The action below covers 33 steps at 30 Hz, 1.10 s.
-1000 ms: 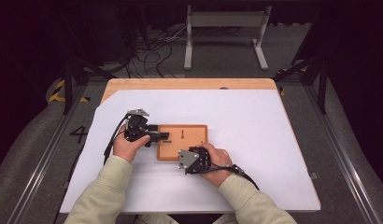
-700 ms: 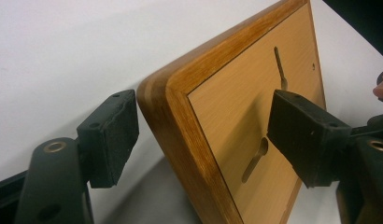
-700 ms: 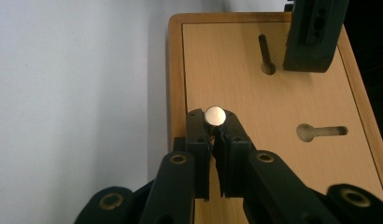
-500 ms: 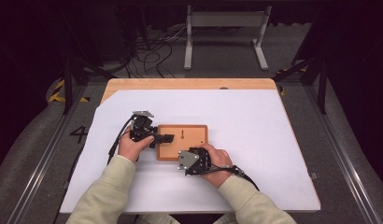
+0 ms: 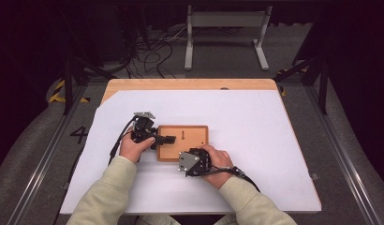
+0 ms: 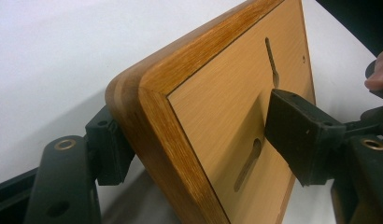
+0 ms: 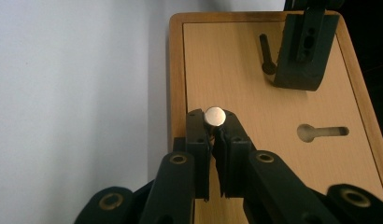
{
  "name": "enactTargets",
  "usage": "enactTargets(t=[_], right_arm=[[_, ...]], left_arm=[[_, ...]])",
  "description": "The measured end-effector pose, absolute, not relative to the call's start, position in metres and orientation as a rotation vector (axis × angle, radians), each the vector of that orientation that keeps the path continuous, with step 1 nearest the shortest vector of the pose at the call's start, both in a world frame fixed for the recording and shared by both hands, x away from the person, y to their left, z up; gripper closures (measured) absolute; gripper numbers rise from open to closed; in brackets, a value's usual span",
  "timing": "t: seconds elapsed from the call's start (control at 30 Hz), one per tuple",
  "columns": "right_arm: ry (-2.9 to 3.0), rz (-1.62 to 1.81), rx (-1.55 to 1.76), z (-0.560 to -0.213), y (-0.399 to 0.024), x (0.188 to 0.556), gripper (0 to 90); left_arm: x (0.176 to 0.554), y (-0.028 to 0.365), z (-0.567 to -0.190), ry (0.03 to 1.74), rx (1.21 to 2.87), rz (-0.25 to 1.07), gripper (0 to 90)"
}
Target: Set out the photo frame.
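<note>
A flat wooden board (image 5: 192,136) with keyhole slots lies on the white table cover. My left gripper (image 5: 164,139) is shut on its left edge. In the left gripper view one pad (image 6: 110,147) sits under the board (image 6: 213,84) and the other pad (image 6: 301,135) presses on its face. My right gripper (image 5: 181,158) points left over the board's near edge. It is shut on a small pin with a round silver head (image 7: 215,115), held at the jaw tips (image 7: 214,126) above the board (image 7: 236,70). Farther off in that view, the left gripper's jaw (image 7: 301,51) rests on the wood.
The white cover (image 5: 255,140) spreads wide around the board on a wooden table (image 5: 190,84). Cables trail from both grippers toward the person. A metal stand (image 5: 225,28) and floor cables lie beyond the table's far edge.
The left gripper has shifted slightly to the right along the board's left edge. The right gripper has stayed where it was with the pin in it.
</note>
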State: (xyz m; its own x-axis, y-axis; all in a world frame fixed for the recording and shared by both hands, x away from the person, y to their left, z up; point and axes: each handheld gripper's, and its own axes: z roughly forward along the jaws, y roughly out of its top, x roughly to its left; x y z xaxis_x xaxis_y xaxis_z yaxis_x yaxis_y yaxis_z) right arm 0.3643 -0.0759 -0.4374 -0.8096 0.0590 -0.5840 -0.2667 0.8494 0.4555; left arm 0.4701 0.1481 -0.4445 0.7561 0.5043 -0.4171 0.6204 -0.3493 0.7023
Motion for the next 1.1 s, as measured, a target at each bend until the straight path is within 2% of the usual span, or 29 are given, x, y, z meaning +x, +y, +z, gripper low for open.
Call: enactTargets(t=[0.17,0.5,0.63,0.93,1.1], right_arm=[[2.42,0.703,-0.153,-0.437,-0.075,0.363,83.7],[2.484,0.759,-0.075,-0.437,-0.077,0.359,66.7],[2.505,0.852,-0.005,-0.43,-0.085,0.354,63.8],[2.476,1.016,0.126,-0.402,-0.126,0.35,61.6],[2.408,1.102,0.288,-0.384,-0.167,0.359,63.0]], left_arm=[[0.467,0.149,-0.442,0.835,2.026,-0.149,30.4],[0.46,0.149,-0.435,0.802,2.051,-0.103,32.6],[0.457,0.149,-0.432,0.792,2.062,-0.089,33.7],[0.446,0.15,-0.424,0.743,2.084,-0.017,36.9],[0.437,0.151,-0.419,0.697,2.107,0.04,38.7]])
